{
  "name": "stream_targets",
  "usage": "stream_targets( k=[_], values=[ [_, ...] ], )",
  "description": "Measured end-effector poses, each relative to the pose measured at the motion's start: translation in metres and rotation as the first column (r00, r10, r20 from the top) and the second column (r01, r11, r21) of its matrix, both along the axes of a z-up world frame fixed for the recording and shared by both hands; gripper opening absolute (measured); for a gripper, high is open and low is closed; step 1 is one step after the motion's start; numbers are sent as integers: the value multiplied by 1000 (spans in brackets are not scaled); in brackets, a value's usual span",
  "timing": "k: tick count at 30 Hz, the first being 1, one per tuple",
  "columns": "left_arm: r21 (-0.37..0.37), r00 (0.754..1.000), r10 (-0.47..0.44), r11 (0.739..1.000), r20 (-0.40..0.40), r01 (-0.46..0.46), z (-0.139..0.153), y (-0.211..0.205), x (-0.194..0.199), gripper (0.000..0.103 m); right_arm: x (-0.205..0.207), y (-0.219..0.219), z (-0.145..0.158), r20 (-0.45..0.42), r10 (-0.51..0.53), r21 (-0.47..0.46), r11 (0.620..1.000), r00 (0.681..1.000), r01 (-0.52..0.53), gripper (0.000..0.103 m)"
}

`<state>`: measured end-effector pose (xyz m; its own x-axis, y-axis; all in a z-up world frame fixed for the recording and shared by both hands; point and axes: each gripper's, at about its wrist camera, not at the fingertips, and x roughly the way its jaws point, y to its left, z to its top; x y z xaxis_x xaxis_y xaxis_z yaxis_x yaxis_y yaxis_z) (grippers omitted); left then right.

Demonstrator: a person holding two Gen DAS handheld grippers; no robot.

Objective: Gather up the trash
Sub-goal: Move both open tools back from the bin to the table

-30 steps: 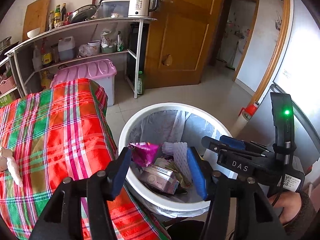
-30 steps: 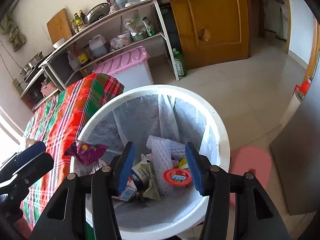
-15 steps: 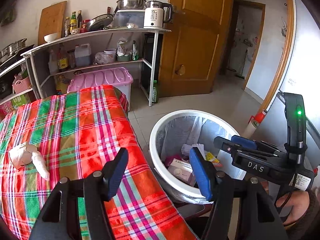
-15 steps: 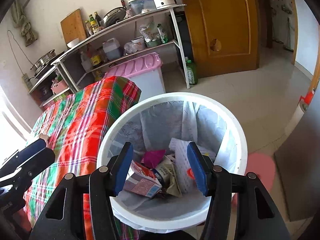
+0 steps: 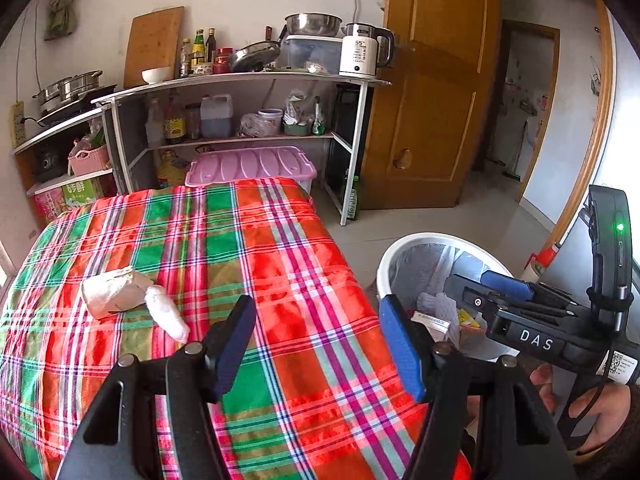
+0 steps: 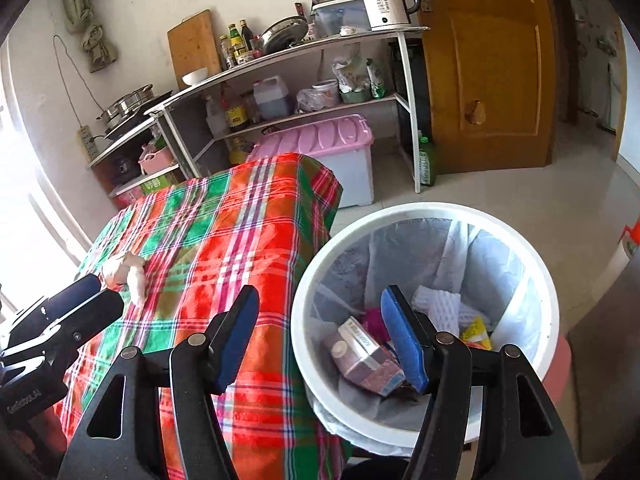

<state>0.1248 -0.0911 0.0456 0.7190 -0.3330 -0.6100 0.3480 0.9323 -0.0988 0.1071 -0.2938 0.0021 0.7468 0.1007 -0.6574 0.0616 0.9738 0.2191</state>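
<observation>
A crumpled white paper packet (image 5: 114, 292) and a white wad (image 5: 166, 312) lie on the plaid tablecloth (image 5: 240, 240), far left. My left gripper (image 5: 318, 344) hovers open over the cloth's near right part, nothing between its fingers. The white lined bin (image 6: 304, 288) stands beside the table, holding a carton (image 6: 364, 356), foam netting (image 6: 440, 300), a magenta wrapper (image 6: 374, 316) and a yellow wrapper (image 6: 476, 330). My right gripper (image 6: 320, 338) hangs above the bin's left rim and the table edge; its jaws are opening and empty.
A metal shelf rack (image 5: 240, 80) with pots, bottles and a kettle lines the back wall. A pink-lidded box (image 5: 248, 164) sits behind the table. A wooden door (image 5: 432, 100) and a green bottle (image 6: 426, 160) stand beyond the tiled floor.
Both grippers drew back from over the bin and swung left toward the table. The purple wrapper dropped from the rim into the bin. The right jaws have widened.
</observation>
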Motion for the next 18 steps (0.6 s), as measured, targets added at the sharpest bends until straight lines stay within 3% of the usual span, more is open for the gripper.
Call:
stream_targets(
  k=[18],
  values=[
    [-41,987,152,987,-44,-154,-4,124,26,69,31,111,-8,-15,201,-17,979,979,-201,64]
  ],
)
